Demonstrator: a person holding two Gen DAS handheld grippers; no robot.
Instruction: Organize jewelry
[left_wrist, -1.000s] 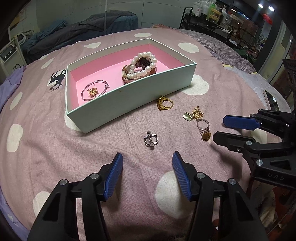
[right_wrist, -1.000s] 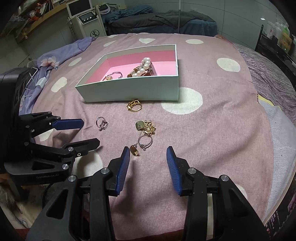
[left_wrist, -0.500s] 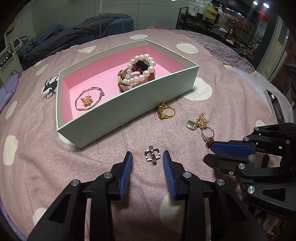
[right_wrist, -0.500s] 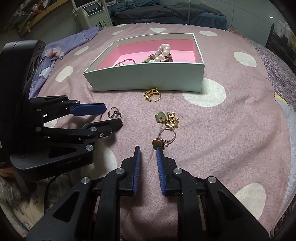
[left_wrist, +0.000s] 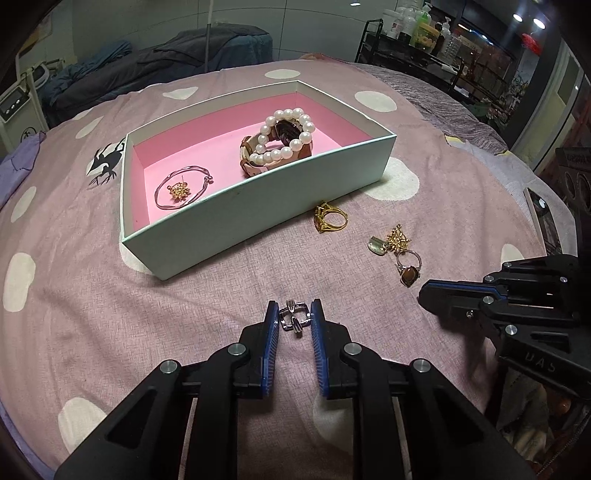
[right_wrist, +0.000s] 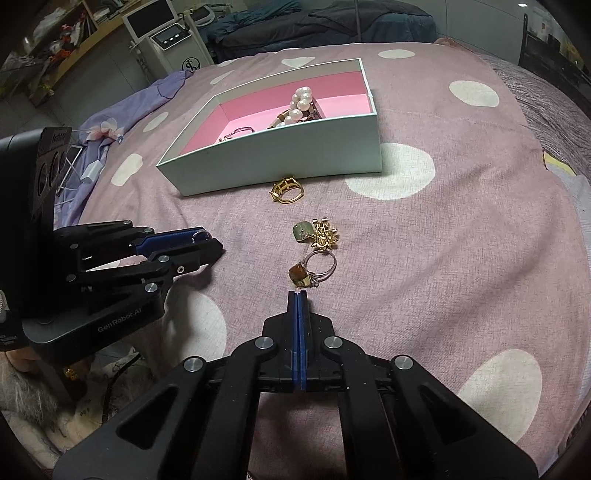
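- Jewelry split between two places: some inside the mint box with pink lining (left_wrist: 258, 206), the rest loose on the pink spotted bedspread (left_wrist: 110, 314) in front of it.
- Already boxed: pearl bracelet (left_wrist: 286, 138) draped over a watch-like band, plus a thin silver bangle (left_wrist: 183, 188) ringed around a small gold flower earring (left_wrist: 179, 191); likely set there as the sorted pile.
- Silver ring (left_wrist: 294, 318) lying on the bedspread right between the blue pads of the left hand-held gripper (left_wrist: 293, 317); jaws narrow and closing, pads at or against the ring's sides, a firm pinch hard to confirm.
- Angled steeply down at the cloth, presumably so the fingertips can reach a flat, small piece.
- Right hand-held gripper (right_wrist: 297, 295) fully closed, pads pressed together with nothing visible between them; tips just short of the amber-stone ring (right_wrist: 308, 271), apart from it.
- Judged a missed or premature close: stone ring untouched on the cloth, so reopening and reaching further forward seems needed.
- Still loose: gold ring (right_wrist: 286, 190) close to the box's front wall, and a pale green stone piece (right_wrist: 303, 230) touching a gold cluster earring (right_wrist: 325, 234), both just beyond the stone ring.
- Risk: soft cloth giving way under the tips, letting a thin ring slip sideways or flip out.
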